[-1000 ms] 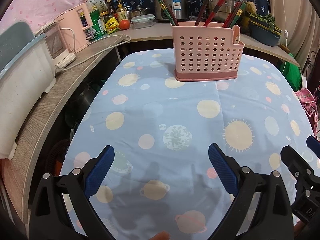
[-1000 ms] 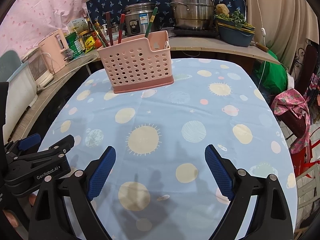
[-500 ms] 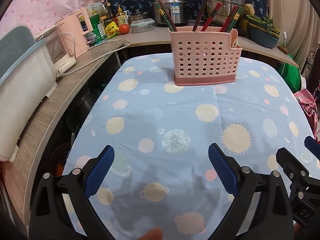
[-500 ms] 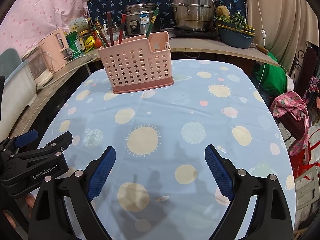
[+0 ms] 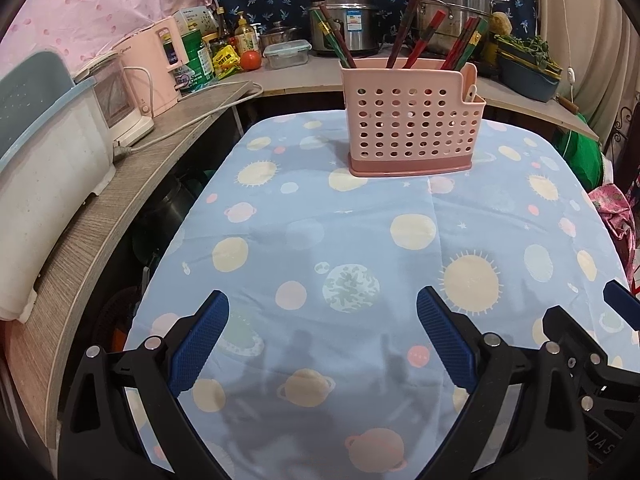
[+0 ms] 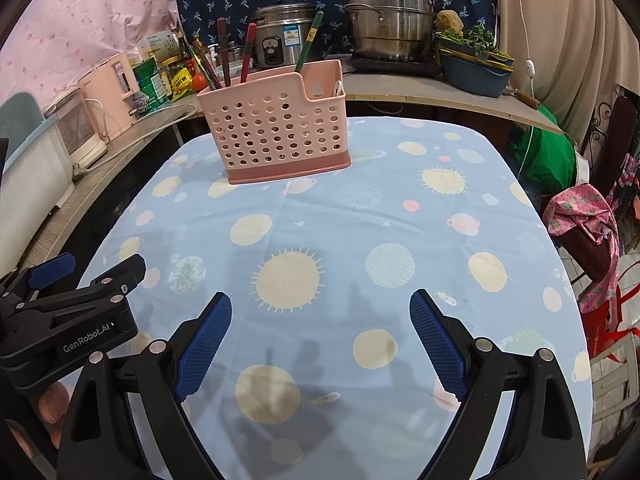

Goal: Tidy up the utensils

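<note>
Both the left gripper [image 5: 322, 328] and right gripper [image 6: 320, 330] hung empty with jaws apart, well short of the pink caddy [image 5: 412, 120] holding chopsticks [image 5: 404, 32] at the table's far end, which a careless reach might tip.

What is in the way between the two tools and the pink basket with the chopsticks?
Nothing visible. Only bare tablecloth lies between the open left tool, the open right tool and the pink basket holding the chopsticks.

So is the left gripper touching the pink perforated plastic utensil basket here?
Apart. In the left wrist view the open left gripper sits near the camera, with a broad stretch of planet-print blue tablecloth between it and the basket.
</note>
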Demonstrator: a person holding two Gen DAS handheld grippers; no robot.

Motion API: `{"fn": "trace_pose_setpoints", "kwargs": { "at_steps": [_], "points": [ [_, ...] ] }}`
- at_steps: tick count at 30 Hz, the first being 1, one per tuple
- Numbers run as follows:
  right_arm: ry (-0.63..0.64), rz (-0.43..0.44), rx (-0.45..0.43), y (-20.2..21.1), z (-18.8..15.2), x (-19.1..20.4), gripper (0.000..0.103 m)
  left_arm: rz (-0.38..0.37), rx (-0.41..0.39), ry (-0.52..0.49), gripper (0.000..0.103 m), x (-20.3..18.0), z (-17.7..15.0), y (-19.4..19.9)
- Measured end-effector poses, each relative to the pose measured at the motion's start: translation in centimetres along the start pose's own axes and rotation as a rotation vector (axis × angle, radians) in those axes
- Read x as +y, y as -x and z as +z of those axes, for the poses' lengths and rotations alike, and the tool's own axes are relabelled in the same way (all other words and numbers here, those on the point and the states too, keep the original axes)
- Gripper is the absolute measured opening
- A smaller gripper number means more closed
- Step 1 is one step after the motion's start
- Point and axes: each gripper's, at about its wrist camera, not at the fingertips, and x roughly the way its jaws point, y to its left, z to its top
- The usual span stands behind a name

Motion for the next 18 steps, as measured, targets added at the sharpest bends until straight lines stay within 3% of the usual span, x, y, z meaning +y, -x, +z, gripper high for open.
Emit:
{"fn": "trace_pose_setpoints", "kwargs": {
  "at_steps": [12,15,18],
  "points": [
    [-0.019,0.011,-0.001,-0.09,0.07,-0.23,0.087,0.007,-0.005,-0.004,0.091,0.01,0.01,0.03],
    [-0.023,0.023,0.007,-0.24,0.1,-0.37,0.096,0.008,-0.001,-0.003,0.091,0.04,0.0,-0.05],
    [-0.032,0.01,-0.008,-0.09,0.08,-0.56,0.096,0.007,-0.006,-0.004,0.091,0.08,-0.01,0.0]
  ]
}}
